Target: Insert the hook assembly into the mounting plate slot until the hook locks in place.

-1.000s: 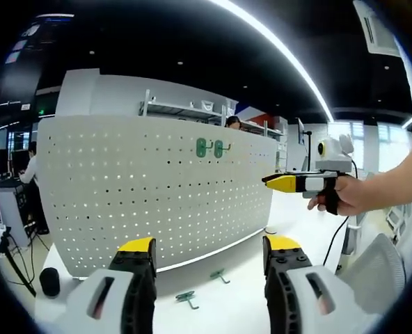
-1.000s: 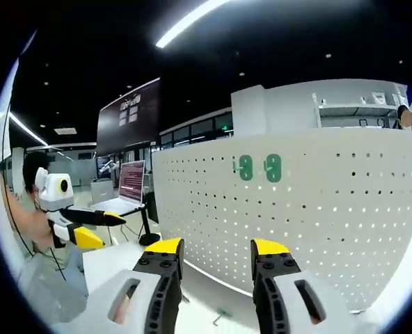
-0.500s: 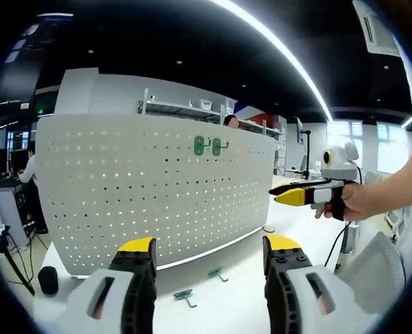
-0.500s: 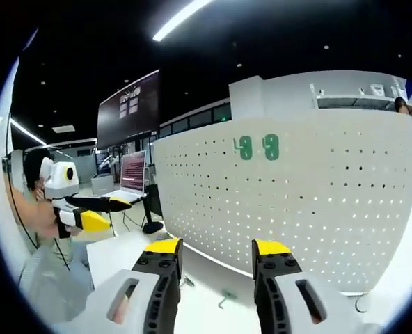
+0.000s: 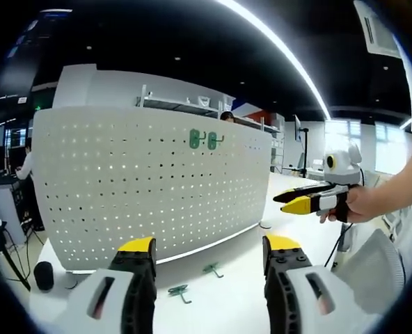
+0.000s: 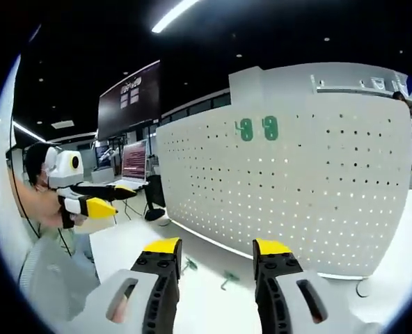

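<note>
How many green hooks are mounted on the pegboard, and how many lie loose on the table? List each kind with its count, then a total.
Green hooks mounted on the pegboard: 2
Green hooks loose on the table: 2
Total: 4

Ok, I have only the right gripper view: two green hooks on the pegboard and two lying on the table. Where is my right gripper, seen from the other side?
Observer: In the left gripper view, the right gripper hangs in the air beside the right end of the pegboard, apart from it.
Operator: What stands at the board's other end?
Observer: A small black cylinder stands on the table, near the board's left foot.
Operator: Is anybody there?
Observer: Yes, a person in white is past the board's left edge, behind it.
</note>
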Action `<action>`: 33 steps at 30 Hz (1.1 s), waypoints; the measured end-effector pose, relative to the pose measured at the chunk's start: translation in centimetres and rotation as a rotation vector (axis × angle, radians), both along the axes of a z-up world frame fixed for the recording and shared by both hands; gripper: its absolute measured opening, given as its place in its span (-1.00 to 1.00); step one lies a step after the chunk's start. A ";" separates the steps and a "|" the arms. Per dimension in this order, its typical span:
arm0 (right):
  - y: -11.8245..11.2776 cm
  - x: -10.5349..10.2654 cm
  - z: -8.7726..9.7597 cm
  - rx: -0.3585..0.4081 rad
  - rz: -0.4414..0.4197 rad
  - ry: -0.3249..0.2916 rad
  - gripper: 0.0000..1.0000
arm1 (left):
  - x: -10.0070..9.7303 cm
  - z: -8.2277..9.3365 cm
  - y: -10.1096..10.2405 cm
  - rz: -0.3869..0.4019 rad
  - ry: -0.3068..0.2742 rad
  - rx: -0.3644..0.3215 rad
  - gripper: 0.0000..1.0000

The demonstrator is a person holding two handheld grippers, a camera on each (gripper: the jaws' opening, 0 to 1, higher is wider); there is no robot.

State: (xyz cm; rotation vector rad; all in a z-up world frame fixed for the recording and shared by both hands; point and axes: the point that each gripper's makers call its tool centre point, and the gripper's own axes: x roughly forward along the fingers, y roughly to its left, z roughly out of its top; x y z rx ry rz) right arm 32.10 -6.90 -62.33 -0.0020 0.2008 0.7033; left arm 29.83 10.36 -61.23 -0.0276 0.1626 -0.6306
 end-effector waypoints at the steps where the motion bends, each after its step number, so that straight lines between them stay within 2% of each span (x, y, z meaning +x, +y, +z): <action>1: 0.0 -0.2 -0.2 -0.004 0.002 0.004 -0.21 | -0.1 -0.1 0.0 -0.002 0.002 -0.001 0.27; 16: -0.9 -2.1 -2.8 -0.040 0.010 0.064 -0.18 | -0.6 -2.0 0.0 -0.012 0.042 0.014 0.27; 33: -1.7 -3.6 -4.5 -0.054 0.008 0.113 -0.14 | -1.3 -3.5 0.2 -0.023 0.072 0.037 0.26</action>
